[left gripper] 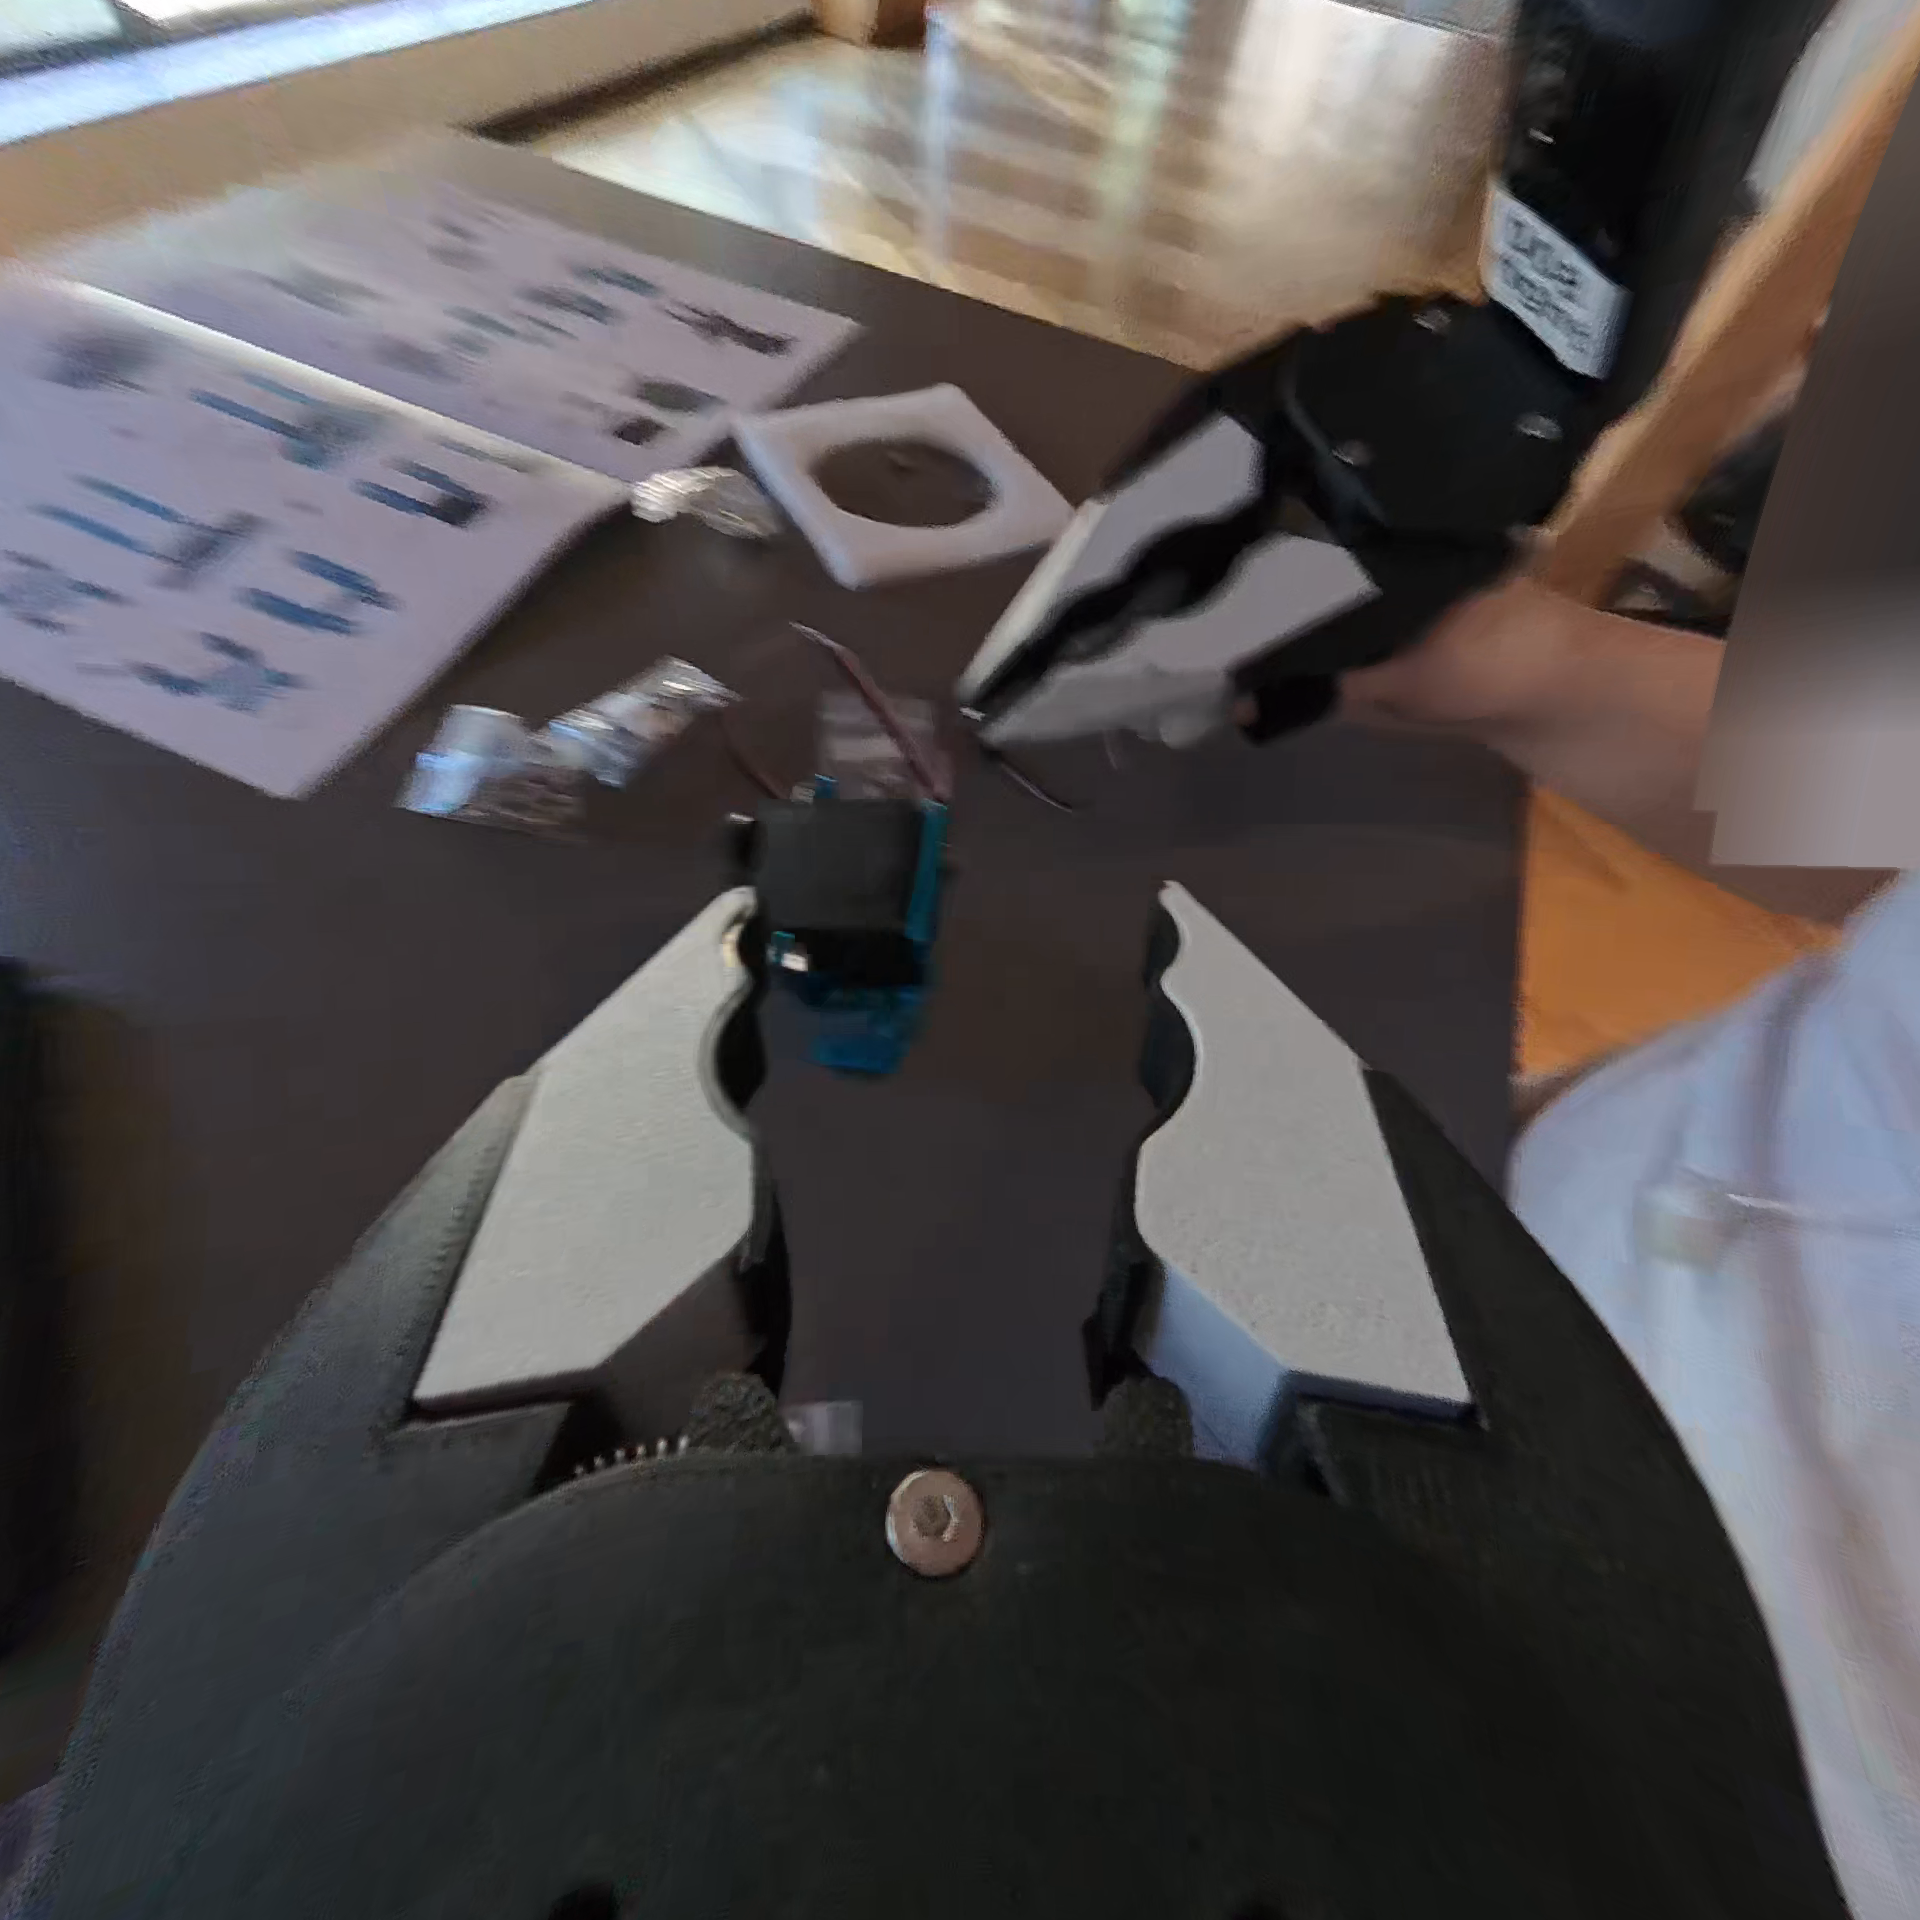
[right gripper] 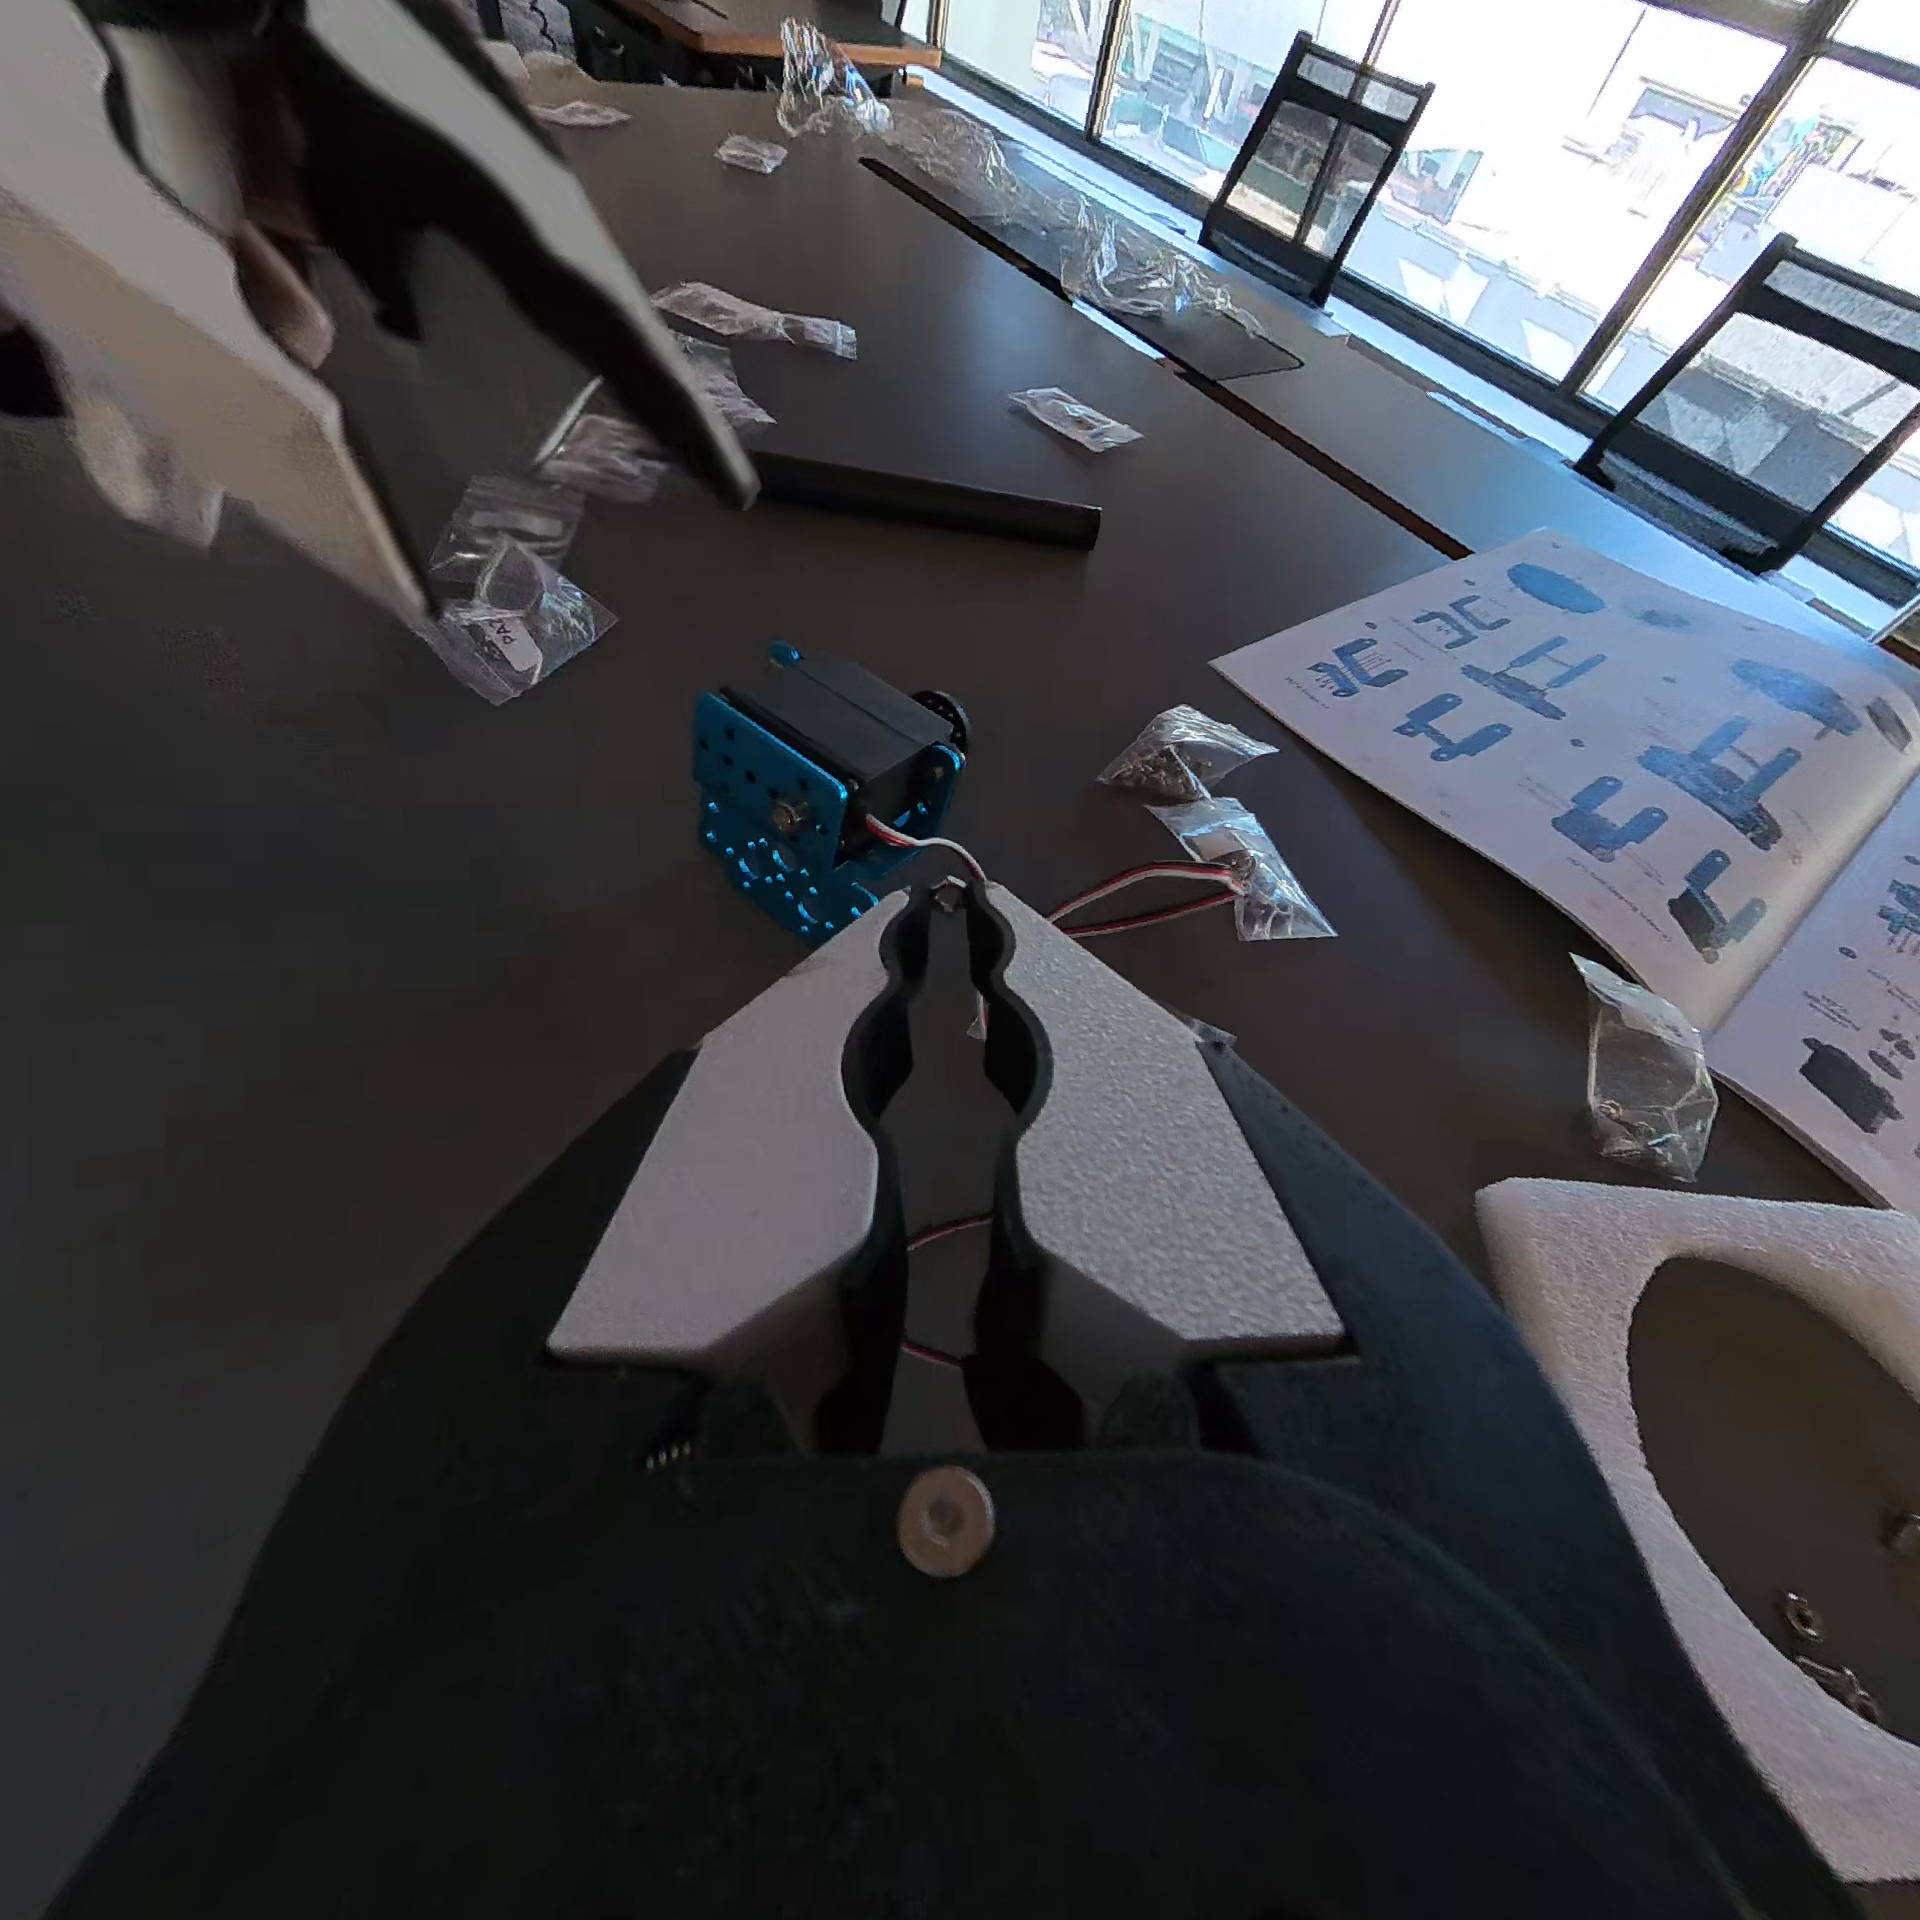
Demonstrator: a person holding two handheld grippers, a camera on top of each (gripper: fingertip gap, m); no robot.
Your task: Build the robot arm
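1. Left gripper (left gripper: 951,904): jaws spread wide, nothing between them, hovering over the dark table (left gripper: 260,987); left fingertip just beside a black servo in a blue bracket (left gripper: 852,914), contact impossible to judge through the blur.
2. Right gripper (right gripper: 945,891): jaws nearly closed, pinching a small metal nut (right gripper: 945,889) at the very tips.
3. Servo and bracket (right gripper: 826,784): standing on the table just ahead of the right fingertips, red, white and black wires (right gripper: 1132,883) trailing off to the right.
4. Clear plastic bags of small hardware (right gripper: 1184,753): scattered round the servo, one more beside the open booklet (right gripper: 1621,748).
5. White foam square with a round cut-out (right gripper: 1558,1309): lying to the right of the right gripper, a few loose metal bits inside the hole.
6. Black rod (right gripper: 925,499): flat on the table beyond the servo.
7. Black chairs (right gripper: 1320,145): along the windows at the far side.
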